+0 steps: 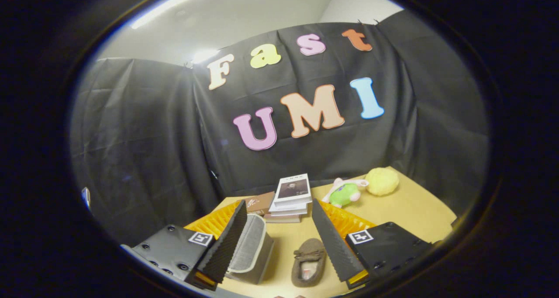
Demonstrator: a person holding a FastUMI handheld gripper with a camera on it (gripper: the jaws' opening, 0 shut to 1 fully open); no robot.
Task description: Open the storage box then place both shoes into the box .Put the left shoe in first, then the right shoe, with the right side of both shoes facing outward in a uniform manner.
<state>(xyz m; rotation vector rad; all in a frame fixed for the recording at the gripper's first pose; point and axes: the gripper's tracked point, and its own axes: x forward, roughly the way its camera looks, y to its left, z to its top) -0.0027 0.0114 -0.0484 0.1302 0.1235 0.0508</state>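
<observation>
The tongs [279,241] are released, with the two fingers spread wide and nothing held between them. They hover above the bench [410,206], angled downward toward it. A brown shoe [308,263], a soft moccasin type, lies on the bench between the fingers, closer to the right finger than to the left one. Its long axis runs roughly parallel to the fingers, with the opening toward the tongs and the toe pointing away, so the fingers stand on either side of the shoe's width. The storage box [250,249], a grey fabric container with a pale rim, stands just beside the left finger, partly hidden behind it, and to the left of the shoe. Whether it has a lid and whether that lid is open cannot be told. Beyond the fingers lie a stack of books [289,198], a green plush toy [344,194] and a yellow ball [382,181]. A descent onto the shoe would probably need a small shift to the right first.
</observation>
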